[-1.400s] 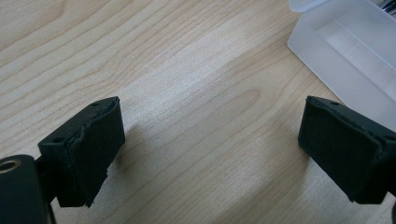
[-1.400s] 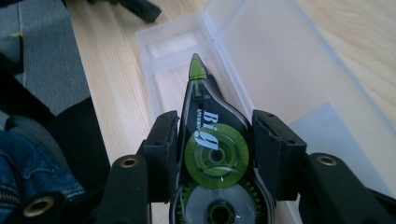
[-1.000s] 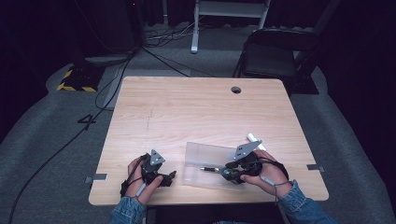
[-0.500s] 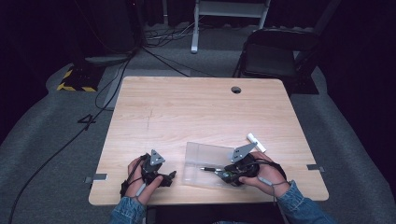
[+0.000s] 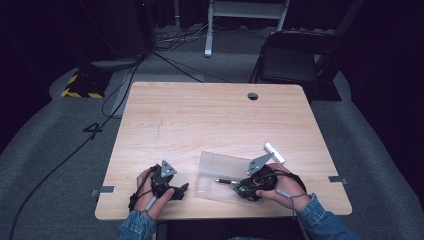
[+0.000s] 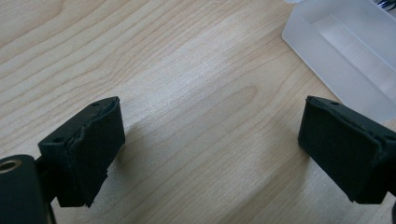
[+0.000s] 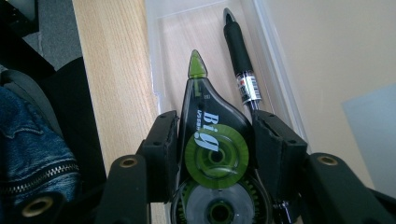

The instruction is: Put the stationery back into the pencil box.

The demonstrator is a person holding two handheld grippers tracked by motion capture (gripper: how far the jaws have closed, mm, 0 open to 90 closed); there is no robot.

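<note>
Table (image 5: 210, 120): light wood-grain top with a round dark hole near its far edge; a "4" is marked on the grey floor to its left.
Left gripper (image 6: 210, 154): jaws set wide apart over bare wood, holding nothing; in the high view it sits near the table's near edge (image 5: 167, 186).
Right gripper (image 7: 215, 154): jaws closed against both sides of a correction-tape dispenser; in the high view it lies at the tray's near right corner (image 5: 250, 189).
Correction-tape dispenser (image 7: 212, 135): black and translucent green body, green pointed tip aimed into the tray; white lettering reads "Big", with smaller print beside it too small to read.
Pen (image 7: 240, 60): black barrel lying in the tray, just beside the dispenser; its white-and-red label is illegible.
Tray (image 7: 161, 60): clear plastic, shallow, rectangular; seen also in the left gripper view (image 6: 345, 51).
White block (image 5: 274, 152): small, on the table beyond the right gripper.
</note>
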